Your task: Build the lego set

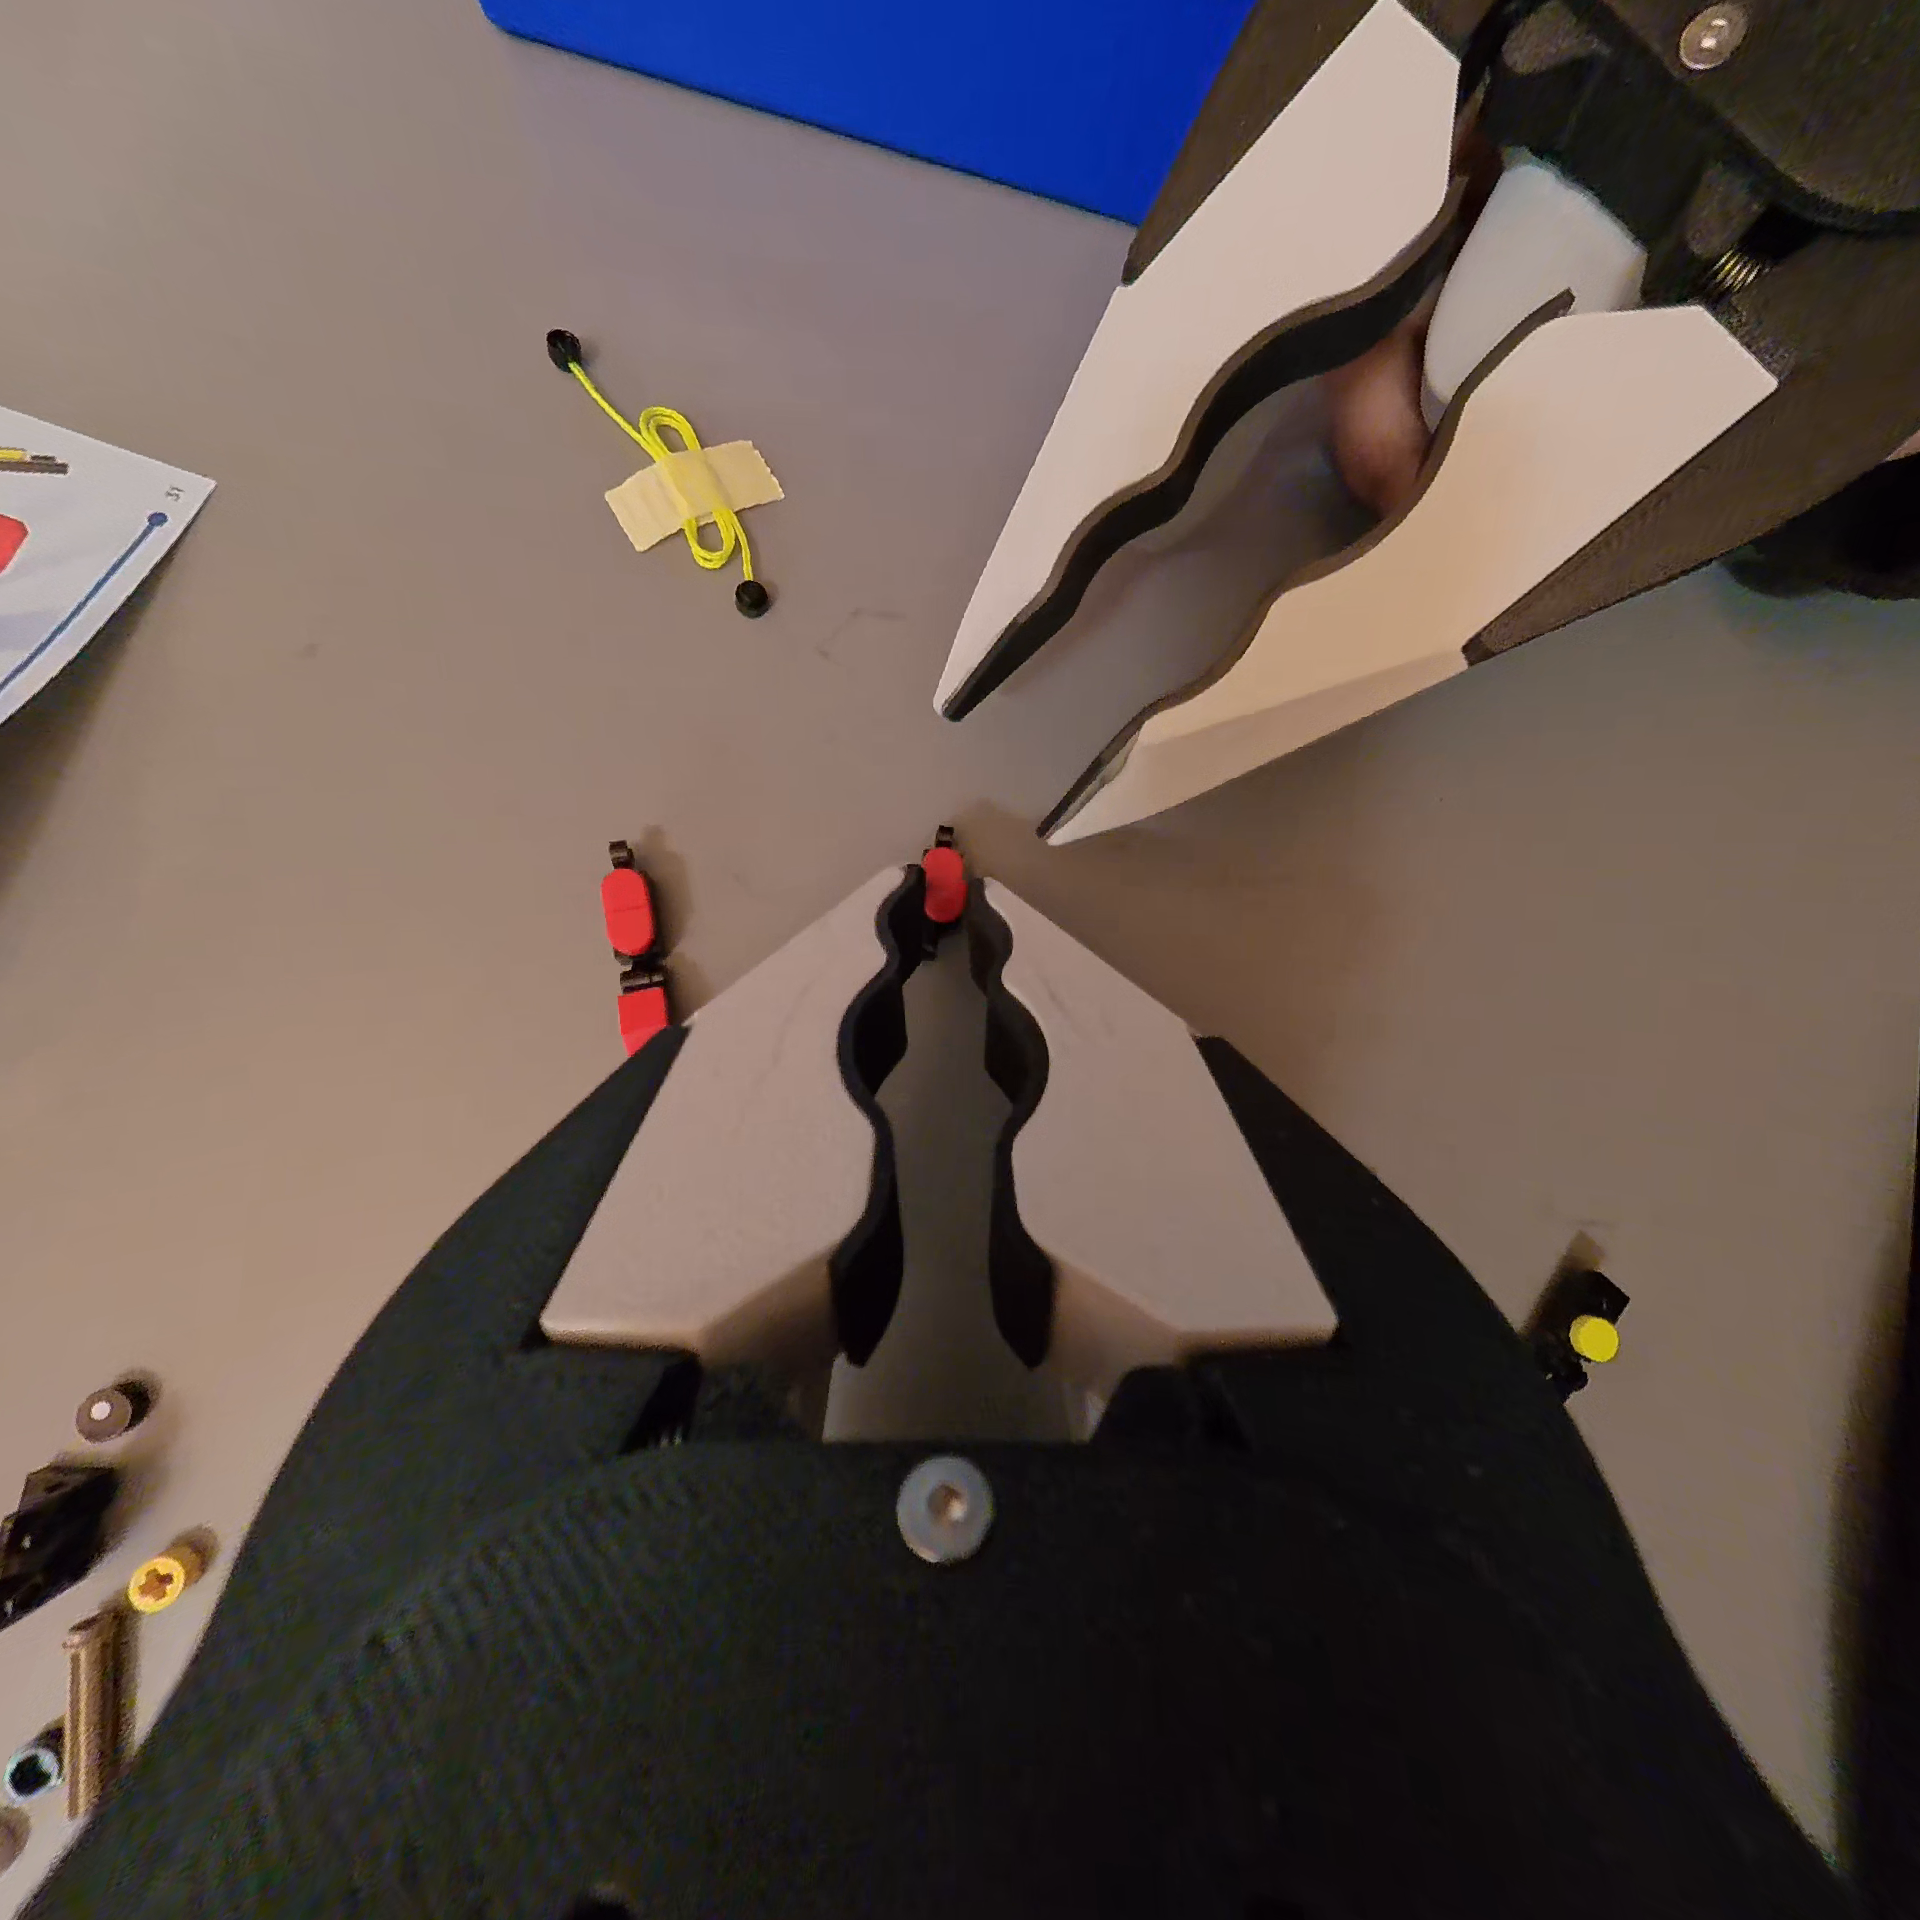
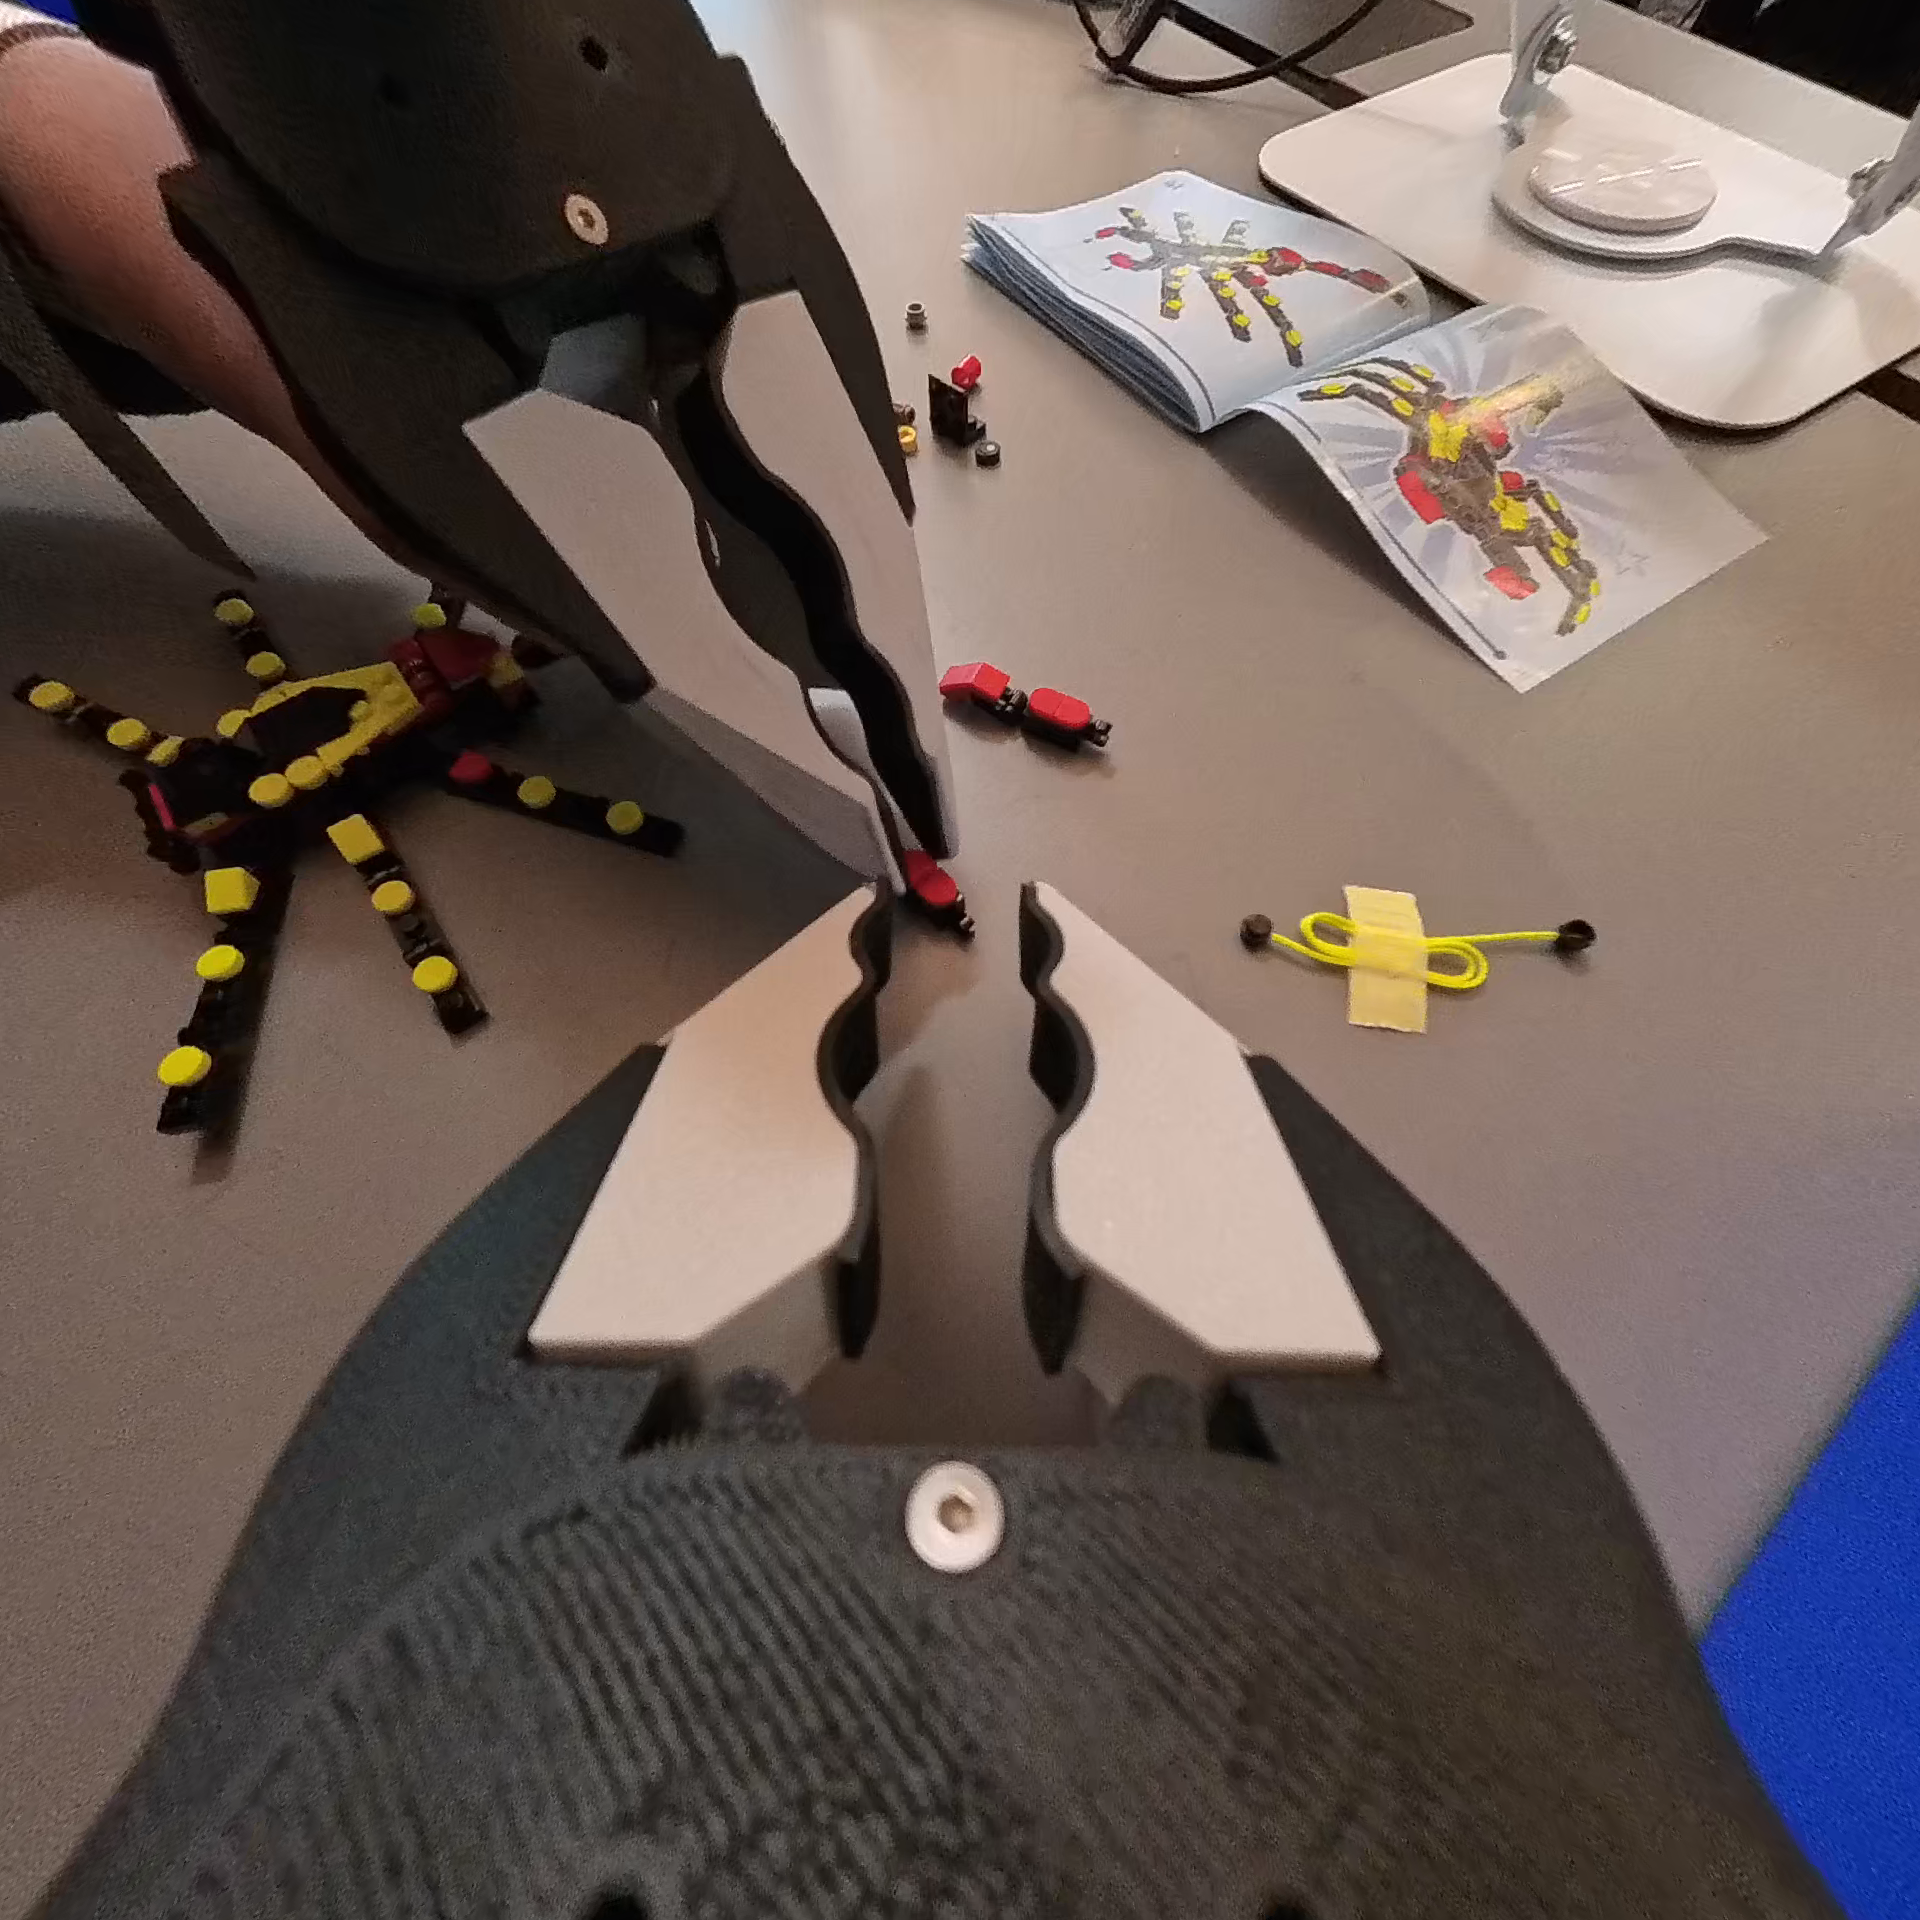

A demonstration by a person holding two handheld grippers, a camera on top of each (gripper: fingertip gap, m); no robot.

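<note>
Your grey table (image 2: 1299, 727) carries everything here. Largest on it is the half-built spider model (image 2: 312, 748), black with yellow studs and a red part, lying toward the left edge in your right wrist view. The open instruction booklet (image 2: 1351, 395) lies toward the far side, next to a pale monitor stand base (image 2: 1558, 135); a blue box (image 1: 883, 83) sits at the far edge in your left wrist view.

Your left gripper (image 1: 943, 891) has its fingers pinched on a small red-and-black piece (image 1: 943, 881), tips down near the middle of the table. Your right gripper (image 2: 956, 904) is spread, nothing between its fingers, its tips just beside that same piece (whether they touch it, I cannot tell).

A red two-segment piece (image 1: 634, 951) lies just beside the left gripper. A yellow string (image 2: 1403, 951), taped in a bundle, lies farther off. Tiny loose parts (image 2: 951, 405) sit near the booklet.
</note>
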